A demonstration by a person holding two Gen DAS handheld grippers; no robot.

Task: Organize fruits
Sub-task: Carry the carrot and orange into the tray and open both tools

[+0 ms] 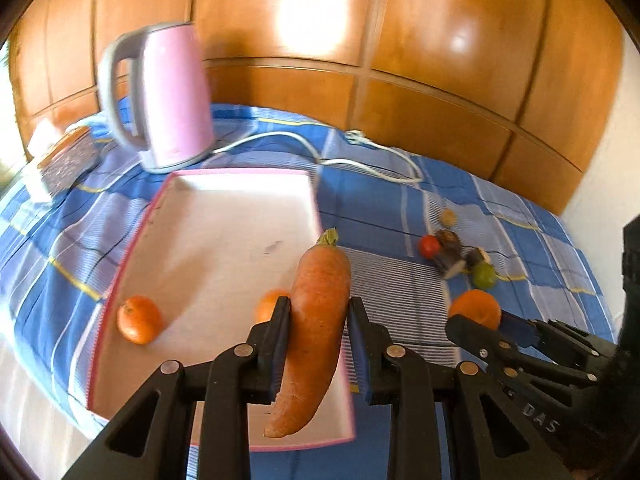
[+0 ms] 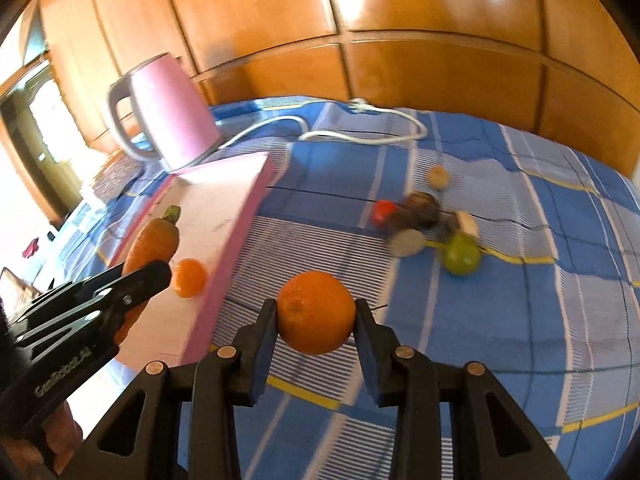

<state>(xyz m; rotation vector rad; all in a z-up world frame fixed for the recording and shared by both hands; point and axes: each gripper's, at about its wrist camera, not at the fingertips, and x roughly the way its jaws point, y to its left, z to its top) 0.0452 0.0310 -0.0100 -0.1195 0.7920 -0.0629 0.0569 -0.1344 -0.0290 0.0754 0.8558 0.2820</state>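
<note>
- Left wrist view: left tongs (image 1: 319, 322) pinching the carrot (image 1: 316, 332), hanging over the tray (image 1: 224, 216) near its right rim.
- Right tongs (image 2: 316, 316) pinching an orange (image 2: 316, 312) over the blue bedcover, just beside the tray.
- I'd lower the carrot flat, clear of the two small oranges (image 1: 139, 319), before letting go.
- Then I'd lift the orange over the rim.

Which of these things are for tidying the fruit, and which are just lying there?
For the job:
- carrot, in the left gripper
- orange, in the right gripper
- pink tray with two small oranges
- loose pile with red tomato and green fruit

Just lying about:
- pink kettle
- white cord
- blue checked cloth
</note>
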